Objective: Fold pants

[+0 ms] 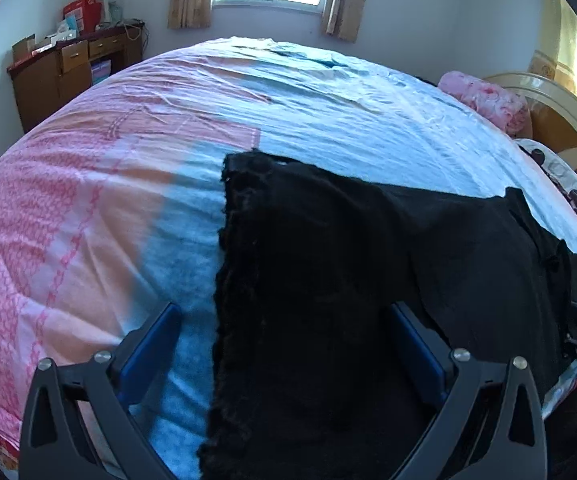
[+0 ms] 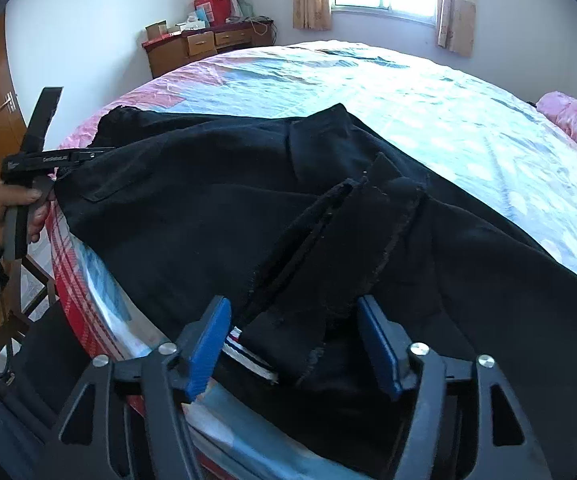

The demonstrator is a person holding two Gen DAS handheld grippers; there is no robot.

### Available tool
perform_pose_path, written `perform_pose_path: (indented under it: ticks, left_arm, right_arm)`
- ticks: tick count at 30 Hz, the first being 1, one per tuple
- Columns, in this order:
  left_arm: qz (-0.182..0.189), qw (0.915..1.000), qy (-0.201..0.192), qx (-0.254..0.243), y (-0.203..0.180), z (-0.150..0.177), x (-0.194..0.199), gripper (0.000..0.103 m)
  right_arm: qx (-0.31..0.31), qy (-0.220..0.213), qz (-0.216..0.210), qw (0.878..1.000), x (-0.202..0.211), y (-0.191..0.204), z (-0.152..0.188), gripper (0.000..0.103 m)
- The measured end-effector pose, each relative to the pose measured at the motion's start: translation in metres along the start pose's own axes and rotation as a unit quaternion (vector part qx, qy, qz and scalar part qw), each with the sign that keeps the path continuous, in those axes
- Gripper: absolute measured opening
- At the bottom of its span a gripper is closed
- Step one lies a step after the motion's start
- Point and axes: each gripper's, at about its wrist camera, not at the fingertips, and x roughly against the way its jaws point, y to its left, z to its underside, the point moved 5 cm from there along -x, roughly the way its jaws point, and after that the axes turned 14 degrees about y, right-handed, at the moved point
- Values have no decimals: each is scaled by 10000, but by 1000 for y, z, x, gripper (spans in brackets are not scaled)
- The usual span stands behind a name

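Jaws spread on both grippers, black pants lying along the near edge of the bed.

Left gripper [image 1: 284, 344] stands open over the frayed hem end of the pants [image 1: 328, 264], nothing pinched; right gripper [image 2: 294, 340] is open too, the folded-over leg cuff [image 2: 352, 240] lying loose between its blue pads [image 2: 204, 354], seemingly laid down to make a fold. No container holds the pants; on the far dresser [image 2: 204, 46] stand bags and boxes, contents unclear.

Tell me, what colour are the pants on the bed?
Black pants, clearest in the right wrist view.
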Motion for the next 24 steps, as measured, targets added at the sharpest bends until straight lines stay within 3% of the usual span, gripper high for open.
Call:
perform_pose_path:
  ticks: [2, 6, 8, 11, 13, 14, 15, 16, 18, 24]
  left_arm:
    - [-4, 10000, 43, 23, -1, 0, 1, 100]
    - [200, 9997, 72, -132, -12, 4, 9, 70]
    - [161, 9996, 73, -211, -14, 3, 9, 70]
    - [456, 9990, -24, -22, -6, -1, 6, 76]
    - [642, 9979, -66, 76, -4, -4, 4, 74]
    - [652, 9978, -61, 89, -5, -4, 5, 60]
    - [807, 9967, -75, 12, -9, -5, 10, 33]
    - [932, 9956, -87, -13, -12, -5, 15, 32]
    - [925, 9957, -103, 10, -14, -4, 24, 21]
    - [1478, 9878, -409, 253, -24, -4, 59, 17]
  right_arm:
    - [52, -9, 57, 10000, -1, 4, -1, 71]
    - [-14, -66, -55, 10000, 2, 1, 0, 71]
    - [-85, -95, -122, 9998, 2, -1, 0, 71]
    - [-87, -111, -102, 9998, 2, -1, 0, 71]
    - [-83, -122, -97, 9998, 2, 0, 1, 71]
    - [-100, -130, -115, 9998, 2, -1, 1, 71]
    - [-136, -139, -146, 9997, 3, -2, 1, 71]
    - [-185, -141, -191, 9995, 4, -3, 1, 71]
    - [-273, -145, -278, 9991, 5, -5, 2, 71]
    - [-459, -190, -432, 9978, 11, -11, 2, 71]
